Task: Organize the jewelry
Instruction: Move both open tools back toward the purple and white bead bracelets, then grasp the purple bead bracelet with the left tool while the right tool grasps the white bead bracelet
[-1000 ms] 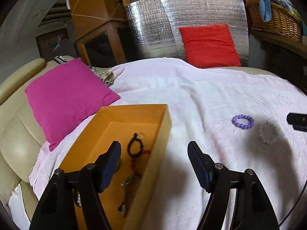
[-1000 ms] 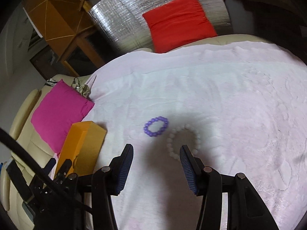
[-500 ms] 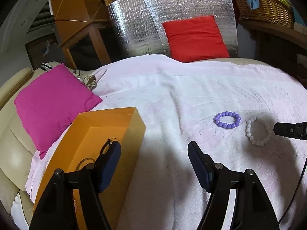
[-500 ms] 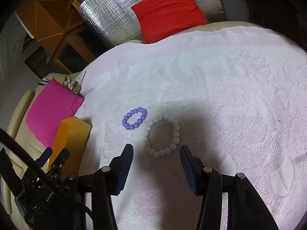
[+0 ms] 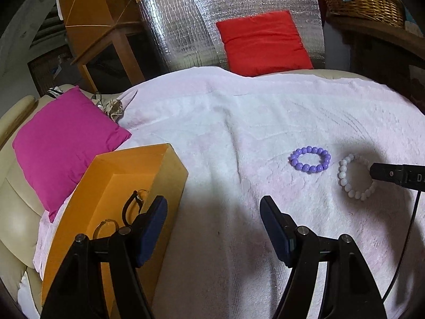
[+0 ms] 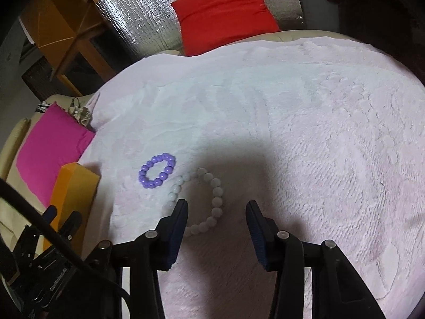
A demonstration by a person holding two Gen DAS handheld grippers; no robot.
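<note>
A purple bead bracelet and a white bead bracelet lie side by side on a pale pink towel. My right gripper hangs low over the white bracelet. Its jaws are closing, with the bracelet's right side between them and the pads not pressing on it. One of its fingers shows across the white ring. My left gripper stands open and empty beside the orange box. The box holds a black bracelet and a thin bangle.
A pink cushion lies left of the box on a cream sofa. A red cushion leans on a silver foil panel at the back. A wooden stand is at the back left and a wicker basket at the back right.
My left gripper has swung right, off the box and over the towel. My right gripper has come down and forward over the white bracelet, and its jaws have narrowed a little.
</note>
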